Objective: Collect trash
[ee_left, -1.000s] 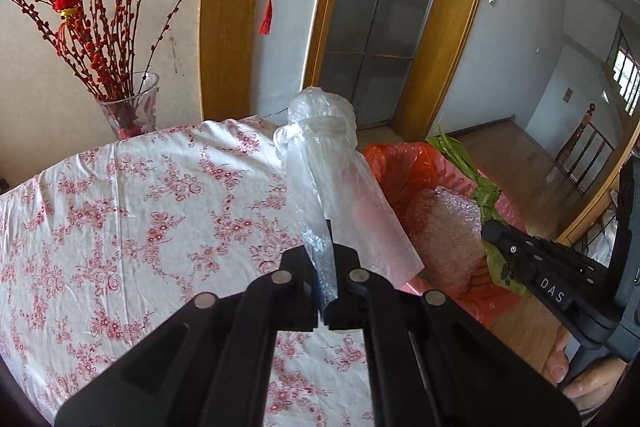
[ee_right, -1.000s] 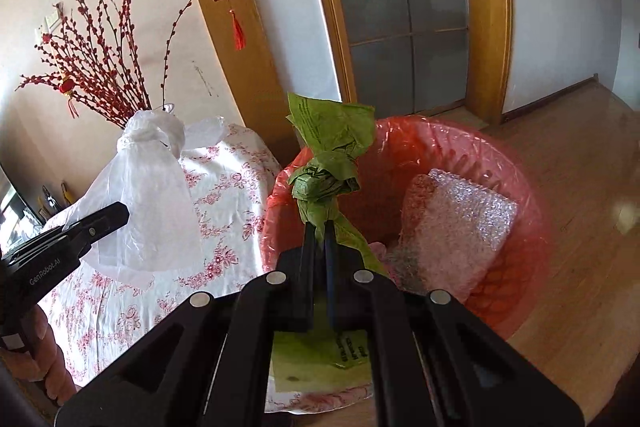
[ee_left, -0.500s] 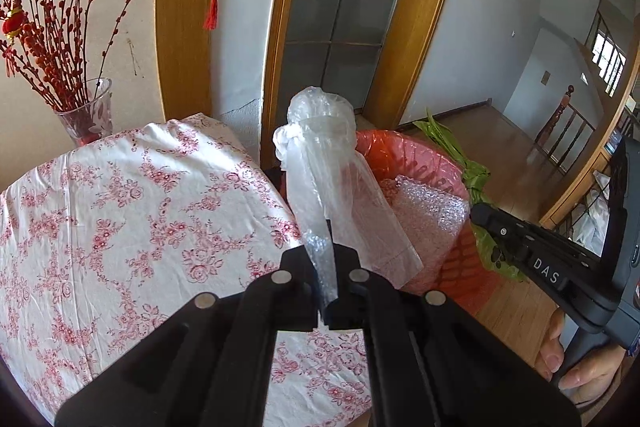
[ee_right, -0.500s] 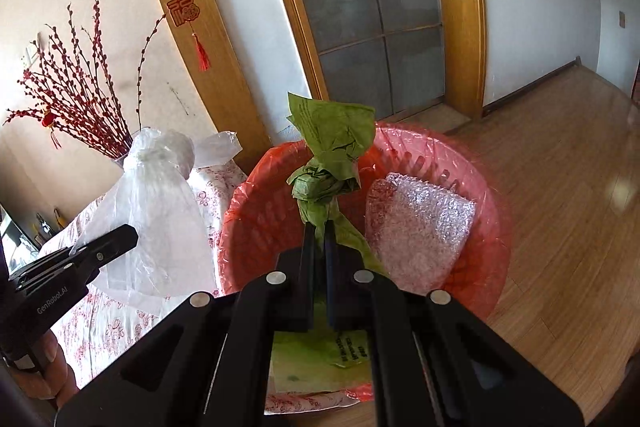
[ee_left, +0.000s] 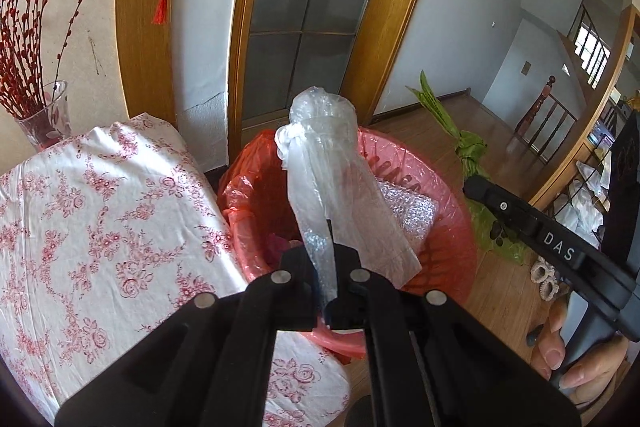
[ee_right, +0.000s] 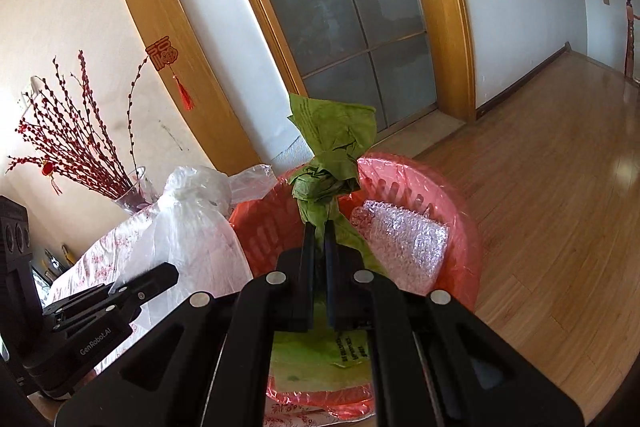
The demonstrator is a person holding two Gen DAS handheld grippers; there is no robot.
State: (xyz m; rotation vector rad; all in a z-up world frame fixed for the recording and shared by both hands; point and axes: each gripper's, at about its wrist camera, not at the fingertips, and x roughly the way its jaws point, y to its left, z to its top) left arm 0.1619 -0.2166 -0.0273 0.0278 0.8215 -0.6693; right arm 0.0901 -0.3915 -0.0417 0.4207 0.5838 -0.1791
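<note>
My left gripper [ee_left: 329,247] is shut on a knotted clear plastic bag [ee_left: 328,163] and holds it over the near rim of a red bin [ee_left: 448,211] lined with a red bag. The clear bag also shows in the right wrist view [ee_right: 192,223]. My right gripper [ee_right: 319,227] is shut on a knotted green plastic bag [ee_right: 332,147] and holds it above the same bin [ee_right: 460,195]. A bubble wrap piece [ee_right: 400,239] lies inside the bin. The green bag also shows in the left wrist view [ee_left: 472,151].
A table with a white and red floral cloth [ee_left: 100,219] stands left of the bin. A glass vase of red branches [ee_left: 44,115] stands at its far edge. A glazed door with a wooden frame [ee_left: 312,19] is behind. Wooden floor [ee_right: 560,195] lies to the right.
Both grippers have moved with their bags away from the table and toward the bin. The clear bag now hangs over the bin's rim, and the bin looks closer.
</note>
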